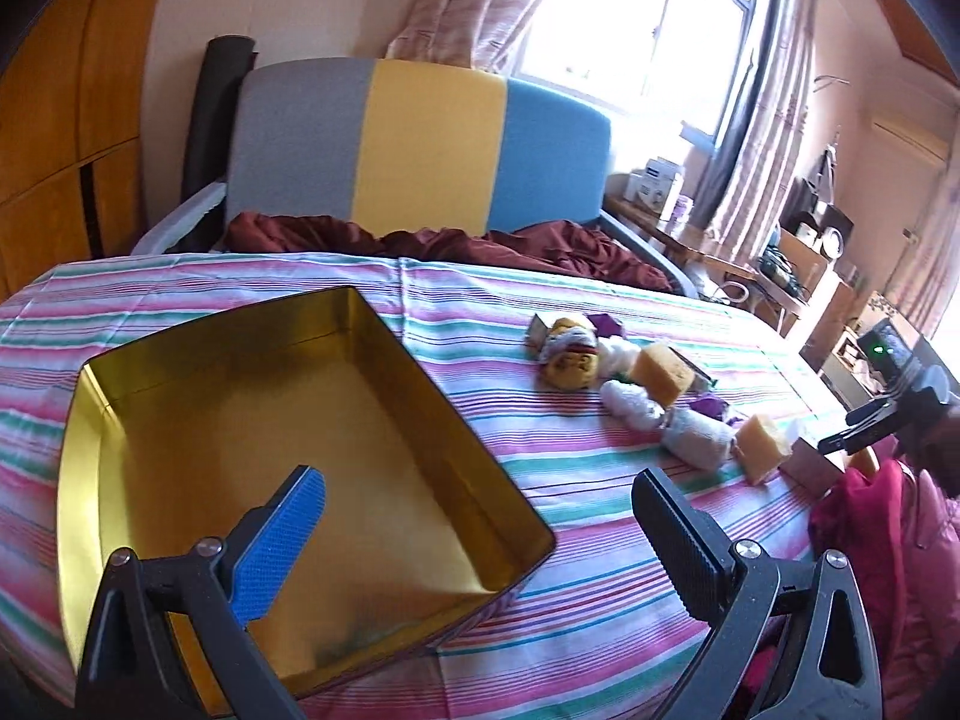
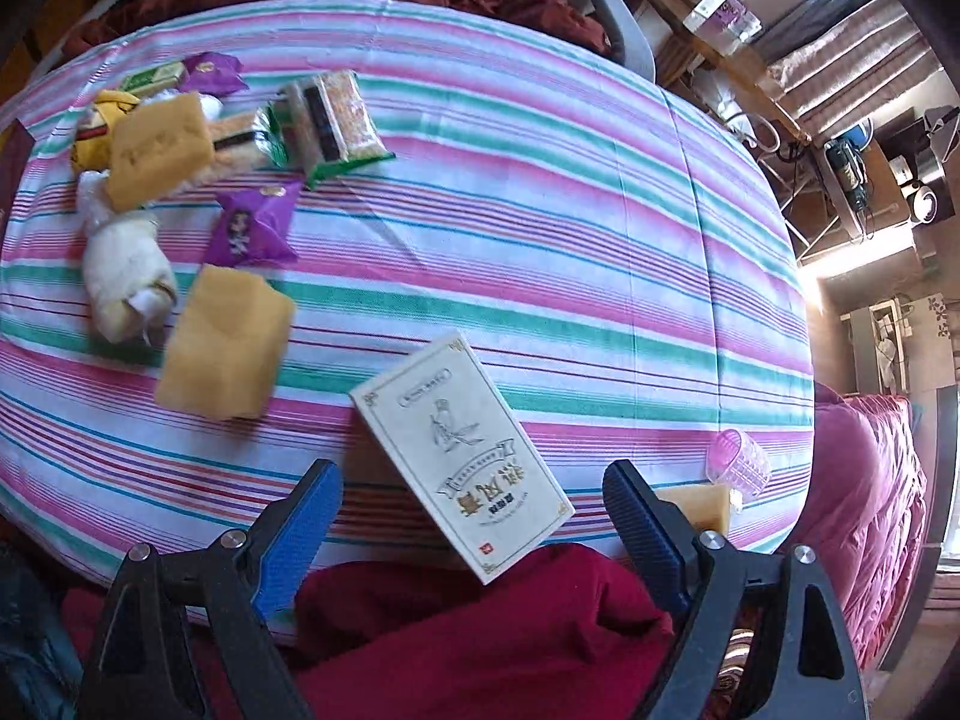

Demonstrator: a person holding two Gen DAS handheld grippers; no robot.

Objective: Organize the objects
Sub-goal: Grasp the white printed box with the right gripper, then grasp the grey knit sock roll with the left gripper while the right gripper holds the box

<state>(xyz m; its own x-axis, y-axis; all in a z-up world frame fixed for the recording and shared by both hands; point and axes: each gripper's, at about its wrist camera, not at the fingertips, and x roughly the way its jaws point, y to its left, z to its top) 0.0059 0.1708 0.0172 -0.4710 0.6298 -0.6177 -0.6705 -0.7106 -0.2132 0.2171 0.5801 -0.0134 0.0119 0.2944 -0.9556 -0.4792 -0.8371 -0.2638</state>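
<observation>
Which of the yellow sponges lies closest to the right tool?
The small sponge at the table's near edge, just behind the right tool's right-hand finger and beside the pink plastic cup. The other two lie farther left.

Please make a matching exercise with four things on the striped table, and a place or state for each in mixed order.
Things:
1. gold tin
2. white box
3. pink cup
4. purple packet

Descriptions:
A. lies on its side near the table edge
B. open, nothing visible inside
C. between the open right claw fingers
D. between two yellow sponges

Pairs: 1-B, 2-C, 3-A, 4-D
</observation>
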